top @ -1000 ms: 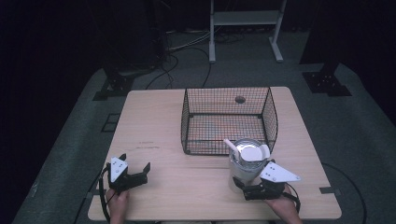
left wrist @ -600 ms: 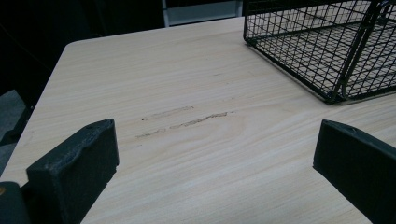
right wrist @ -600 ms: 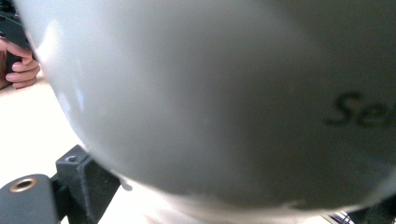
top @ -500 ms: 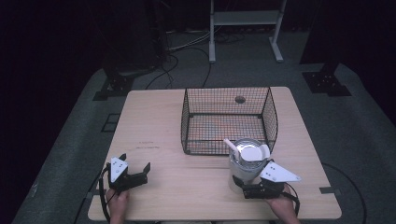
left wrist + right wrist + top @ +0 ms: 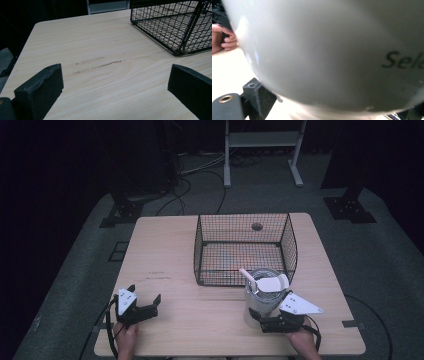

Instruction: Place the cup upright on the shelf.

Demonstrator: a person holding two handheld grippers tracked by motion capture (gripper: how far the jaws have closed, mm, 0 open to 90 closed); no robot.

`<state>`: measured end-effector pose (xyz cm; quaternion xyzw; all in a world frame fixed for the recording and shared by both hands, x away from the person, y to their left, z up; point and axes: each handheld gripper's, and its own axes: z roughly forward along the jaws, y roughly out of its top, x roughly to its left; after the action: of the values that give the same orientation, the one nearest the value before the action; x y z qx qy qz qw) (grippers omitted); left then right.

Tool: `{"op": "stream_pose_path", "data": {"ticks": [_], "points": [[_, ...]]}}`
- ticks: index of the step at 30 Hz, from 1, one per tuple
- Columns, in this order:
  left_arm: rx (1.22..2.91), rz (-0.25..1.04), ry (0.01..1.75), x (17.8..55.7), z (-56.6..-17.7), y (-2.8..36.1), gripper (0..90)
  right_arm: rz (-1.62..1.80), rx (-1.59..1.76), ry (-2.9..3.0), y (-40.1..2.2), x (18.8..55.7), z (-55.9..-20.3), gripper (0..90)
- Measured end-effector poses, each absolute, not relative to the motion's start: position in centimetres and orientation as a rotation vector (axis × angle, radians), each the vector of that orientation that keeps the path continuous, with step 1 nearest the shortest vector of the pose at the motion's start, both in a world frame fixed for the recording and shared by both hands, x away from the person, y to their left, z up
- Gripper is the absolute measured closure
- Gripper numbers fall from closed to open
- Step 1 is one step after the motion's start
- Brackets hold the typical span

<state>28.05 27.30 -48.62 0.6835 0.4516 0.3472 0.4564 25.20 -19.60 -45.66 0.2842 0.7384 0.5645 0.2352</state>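
From above, your right gripper [image 5: 262, 320] is clasping a white container [image 5: 261, 297] just at the wire basket's [image 5: 245, 247] six o'clock wall, not yet inside. Your left gripper [image 5: 115, 85] is idling, jaws wide over bare table [image 5: 100, 45]. Up close, the container's wall [image 5: 324, 50] is pressing between the right jaws.

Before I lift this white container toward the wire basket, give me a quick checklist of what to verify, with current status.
1. Right claw around the white container: ok, the body sits between its jaws in the right gripper view.
2. Grip firm: cannot tell, the contact points are hidden.
3. Container upright: ok in the high view.
4. White scoop in the container's top: not ok, its handle sticks out and it may shift.
5. Wire basket open-topped, just beyond the container: ok.
6. Left claw open and holding nothing, resting on the table away from the path: ok.
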Motion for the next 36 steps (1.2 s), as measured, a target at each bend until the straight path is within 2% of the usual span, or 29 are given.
{"op": "stream_pose_path", "data": {"ticks": [36], "points": [[1.679, 0.852, 1.116, 28.0, -48.6, 27.3, 0.0, 1.642, 0.723, 2.006, -19.4, 26.8, -38.9, 8.1]]}}
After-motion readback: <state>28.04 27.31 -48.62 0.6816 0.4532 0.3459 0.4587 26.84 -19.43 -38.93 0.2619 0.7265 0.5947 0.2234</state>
